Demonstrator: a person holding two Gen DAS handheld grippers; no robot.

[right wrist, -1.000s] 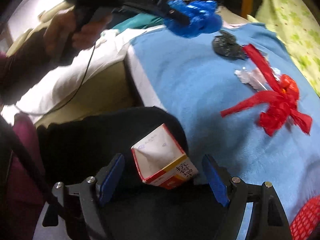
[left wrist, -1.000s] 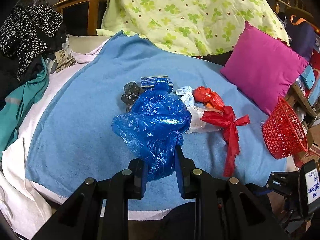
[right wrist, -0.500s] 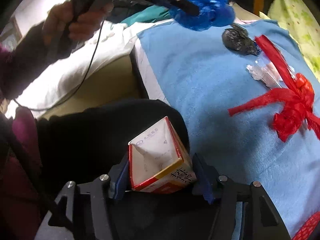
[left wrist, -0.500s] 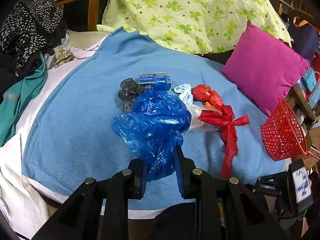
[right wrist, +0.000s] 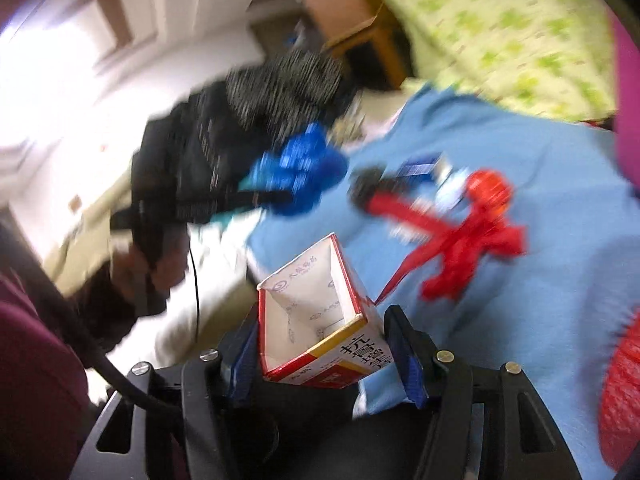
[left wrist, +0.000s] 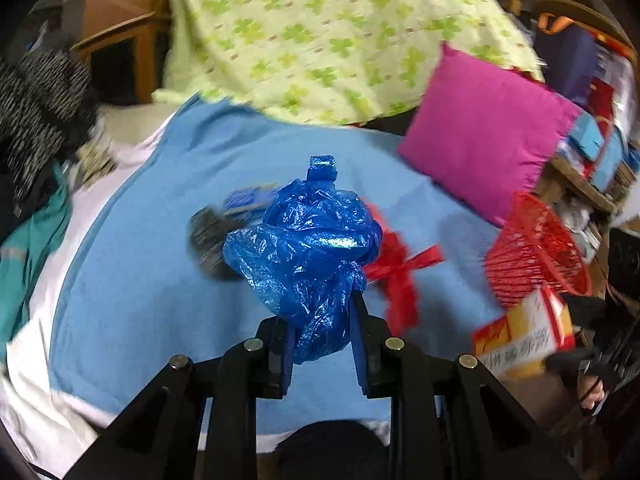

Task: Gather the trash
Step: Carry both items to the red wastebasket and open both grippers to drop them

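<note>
My left gripper is shut on a crumpled blue plastic bag, held above the blue blanket. My right gripper is shut on an open red, yellow and white carton, lifted clear of the person's dark lap. That carton also shows at the right edge of the left wrist view, just below the red mesh basket. A red ribbon bow, a black crumpled wrapper and a small blue box lie on the blanket.
A magenta pillow and a green clover-print quilt lie at the back of the bed. Dark clothes are piled at the left. A hand holds the left gripper's handle. Cluttered shelves stand at the right.
My right gripper closed on the carton, lifted it and rolled toward the bed. My left gripper rose with the blue bag. Both views are now blurred by motion.
</note>
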